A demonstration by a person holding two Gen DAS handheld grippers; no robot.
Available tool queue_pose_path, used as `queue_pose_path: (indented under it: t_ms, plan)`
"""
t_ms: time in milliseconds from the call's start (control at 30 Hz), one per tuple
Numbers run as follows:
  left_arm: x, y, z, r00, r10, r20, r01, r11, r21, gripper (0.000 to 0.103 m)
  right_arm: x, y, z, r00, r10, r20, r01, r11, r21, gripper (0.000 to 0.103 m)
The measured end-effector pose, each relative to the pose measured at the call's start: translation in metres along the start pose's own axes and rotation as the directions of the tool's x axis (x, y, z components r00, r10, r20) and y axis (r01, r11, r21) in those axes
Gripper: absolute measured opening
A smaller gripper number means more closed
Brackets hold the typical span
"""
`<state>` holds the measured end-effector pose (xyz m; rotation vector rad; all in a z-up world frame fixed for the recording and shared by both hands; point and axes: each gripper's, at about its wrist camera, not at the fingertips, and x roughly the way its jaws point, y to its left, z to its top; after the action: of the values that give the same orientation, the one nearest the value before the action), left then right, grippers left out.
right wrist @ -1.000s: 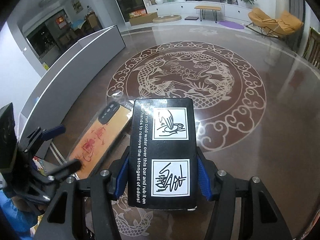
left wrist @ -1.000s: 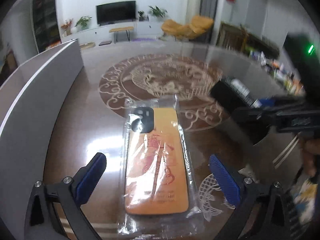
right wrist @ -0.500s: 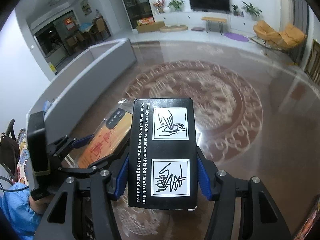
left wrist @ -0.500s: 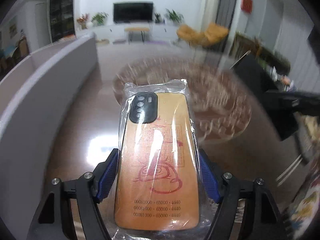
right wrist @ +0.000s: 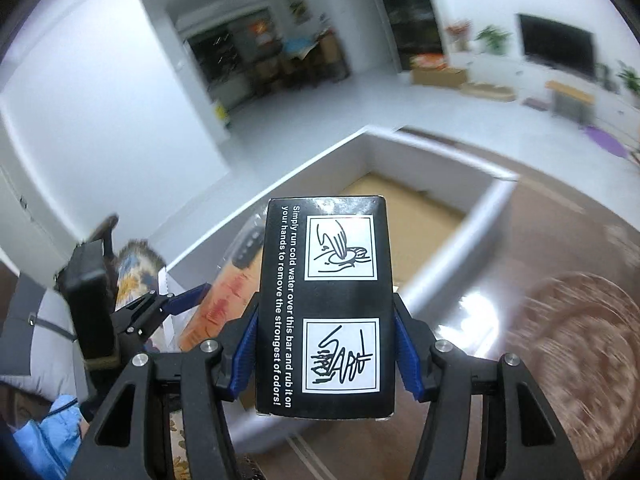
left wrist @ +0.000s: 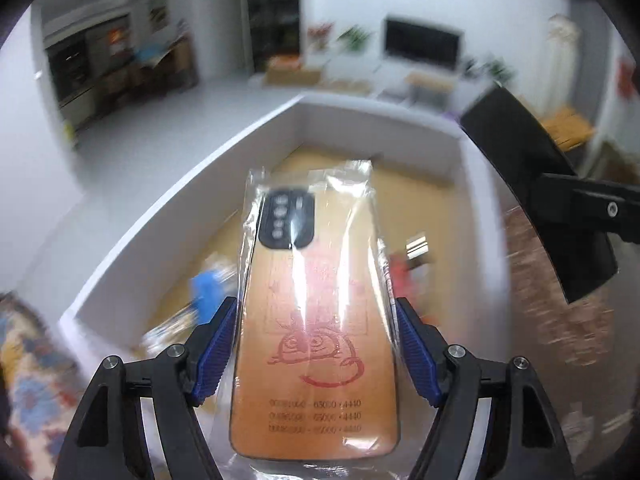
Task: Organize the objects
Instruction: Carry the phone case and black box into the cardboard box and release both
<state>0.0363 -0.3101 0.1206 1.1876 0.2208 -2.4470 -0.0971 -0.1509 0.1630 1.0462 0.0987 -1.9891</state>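
My left gripper (left wrist: 316,344) is shut on an orange phone case (left wrist: 316,320) wrapped in clear plastic, its black camera cutout pointing away from me. It hangs above a large white box (left wrist: 168,196) with a brown cardboard floor. In the right wrist view my right gripper (right wrist: 324,348) is shut on a black carton (right wrist: 324,304) printed with white text and two hand drawings. That carton also hovers near the white box (right wrist: 304,168). The left gripper (right wrist: 176,304) with the phone case (right wrist: 224,304) shows at the lower left there. The black carton (left wrist: 536,192) appears at the right of the left wrist view.
Inside the box lie blurred items: something blue (left wrist: 208,284), something red (left wrist: 400,272) and a small shiny piece (left wrist: 416,246). The brown patterned table (right wrist: 580,340) lies to the right of the box. A person's blue sleeve (right wrist: 52,432) sits at the lower left.
My left gripper closed on the phone case and lifted it off the table. Both grippers swung left and up with their loads, from over the patterned table to over the white box.
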Motion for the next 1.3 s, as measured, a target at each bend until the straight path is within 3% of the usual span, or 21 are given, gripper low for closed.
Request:
queue_pose_path:
  t_ms: [100,133,233,267,333,400,533,700,767,1300]
  plan:
    - [0.007,0.012,-0.012,0.999,0.033,-0.025,-0.033,0.999,0.002,0.08,0.061,0.018,0.005,0.994,0.005,-0.106,-0.009,0.999,-0.034,0.06]
    - [0.007,0.014,-0.016,0.999,0.04,-0.024,-0.04,0.999,0.003,0.091,0.079,0.021,0.002,0.988,0.006,-0.153,-0.013,0.999,-0.04,0.062]
    - [0.004,0.009,-0.02,0.998,0.062,-0.001,-0.062,0.998,0.01,0.099,0.115,0.021,-0.011,0.961,0.003,-0.278,-0.014,0.999,-0.04,0.071]
    - [0.002,0.009,-0.022,0.998,0.069,0.011,-0.069,0.998,0.01,0.1,0.115,0.02,-0.013,0.961,-0.007,-0.278,-0.005,0.999,-0.042,0.072]
    - [-0.006,0.006,-0.024,0.995,0.098,0.025,-0.098,0.995,-0.017,0.102,0.1,0.014,-0.014,0.969,-0.039,-0.243,0.026,0.998,-0.056,0.089]
    - [-0.01,0.004,-0.018,0.994,0.113,0.009,-0.113,0.993,-0.039,0.102,0.078,0.009,-0.01,0.978,-0.074,-0.195,0.061,0.995,-0.073,0.094]
    - [-0.024,0.003,-0.019,0.998,0.055,0.012,-0.053,0.993,-0.106,0.102,0.045,0.009,-0.001,0.979,-0.155,-0.13,0.14,0.984,-0.112,0.101]
    - [-0.034,0.01,-0.02,0.999,0.03,0.02,-0.026,0.983,-0.18,0.102,0.036,0.012,0.002,0.957,-0.244,-0.156,0.218,0.962,-0.167,0.102]
    - [-0.034,0.012,-0.014,0.999,0.053,0.007,-0.051,0.983,-0.177,0.102,0.037,0.015,-0.003,0.951,-0.263,-0.164,0.233,0.956,-0.18,0.102]
    - [-0.05,0.018,-0.011,0.986,0.165,0.01,-0.161,0.973,-0.167,0.102,0.054,0.032,-0.005,0.939,-0.285,-0.193,0.247,0.949,-0.198,0.102]
